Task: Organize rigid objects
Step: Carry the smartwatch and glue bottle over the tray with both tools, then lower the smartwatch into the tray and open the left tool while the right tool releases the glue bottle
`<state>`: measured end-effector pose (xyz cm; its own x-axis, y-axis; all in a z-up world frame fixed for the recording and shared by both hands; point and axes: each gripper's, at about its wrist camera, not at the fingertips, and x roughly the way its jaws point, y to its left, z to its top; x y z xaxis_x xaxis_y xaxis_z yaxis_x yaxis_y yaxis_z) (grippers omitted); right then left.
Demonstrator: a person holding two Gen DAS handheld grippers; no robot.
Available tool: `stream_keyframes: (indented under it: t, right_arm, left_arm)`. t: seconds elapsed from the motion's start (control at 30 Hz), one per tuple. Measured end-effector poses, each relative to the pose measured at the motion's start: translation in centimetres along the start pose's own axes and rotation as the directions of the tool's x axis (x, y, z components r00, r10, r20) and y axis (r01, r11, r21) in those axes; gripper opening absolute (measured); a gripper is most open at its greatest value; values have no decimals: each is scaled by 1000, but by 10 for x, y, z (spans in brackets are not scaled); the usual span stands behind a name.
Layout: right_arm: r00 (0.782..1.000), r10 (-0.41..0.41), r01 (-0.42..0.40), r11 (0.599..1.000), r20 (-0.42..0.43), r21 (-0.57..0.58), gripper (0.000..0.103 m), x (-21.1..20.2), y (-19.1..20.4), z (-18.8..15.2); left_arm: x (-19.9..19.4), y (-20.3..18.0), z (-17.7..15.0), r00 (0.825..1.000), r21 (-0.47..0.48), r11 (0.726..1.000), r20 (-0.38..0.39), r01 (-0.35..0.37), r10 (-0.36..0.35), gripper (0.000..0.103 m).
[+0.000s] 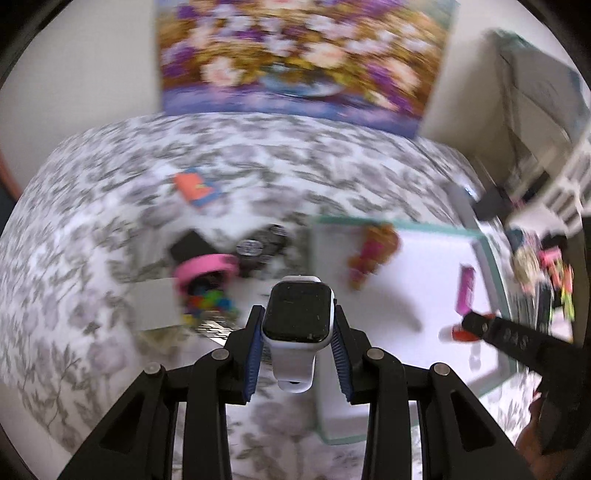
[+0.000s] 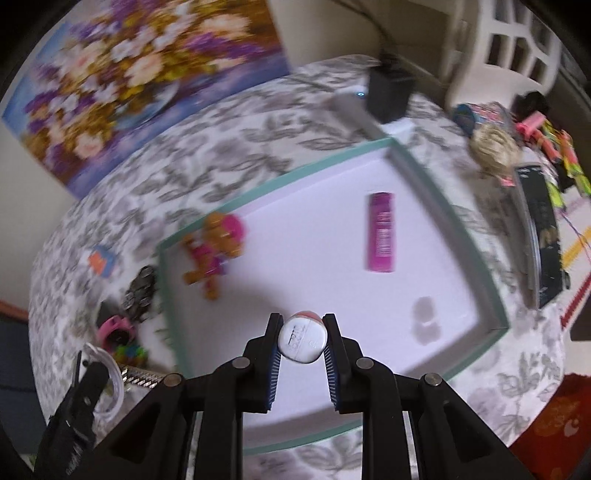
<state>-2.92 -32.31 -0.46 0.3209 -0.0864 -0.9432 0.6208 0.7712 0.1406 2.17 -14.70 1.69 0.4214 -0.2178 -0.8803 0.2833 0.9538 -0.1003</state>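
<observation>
Smartwatch [image 1: 297,317] clamped in left gripper [image 1: 299,328], tube [image 2: 303,341] in right gripper [image 2: 301,341], both angled steeply down over tray [image 2: 258,199].

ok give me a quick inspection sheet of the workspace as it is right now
surface: table under a grey leaf-print cloth
job's things: white tray with teal rim, holding a doll and a purple tube
clutter: dark watch, pink-rimmed cup, orange card, toys at the table's right edge
grippers: left gripper shut on a white smartwatch; right gripper shut on a small white and red item
cables: black cord to a black box
surroundings: flower painting, white lattice furniture
</observation>
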Motion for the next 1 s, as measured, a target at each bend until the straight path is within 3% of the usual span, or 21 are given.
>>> stream_keyframes:
  t: [0.3, 0.67, 1.0]
  right_arm:
    - [997, -82, 82, 996, 3, 21, 23, 4, -24, 7]
    - [992, -120, 120, 993, -24, -8, 23, 16, -24, 6]
    - [992, -116, 115, 993, -45, -24, 23, 22, -20, 4]
  left_arm:
    - [28, -53, -15, 1000, 180, 983, -12, 23, -21, 36]
    - [43, -54, -24, 995, 166, 983, -77, 74, -62, 36]
    - [46, -50, -24, 995, 157, 985, -72, 73, -63, 36]
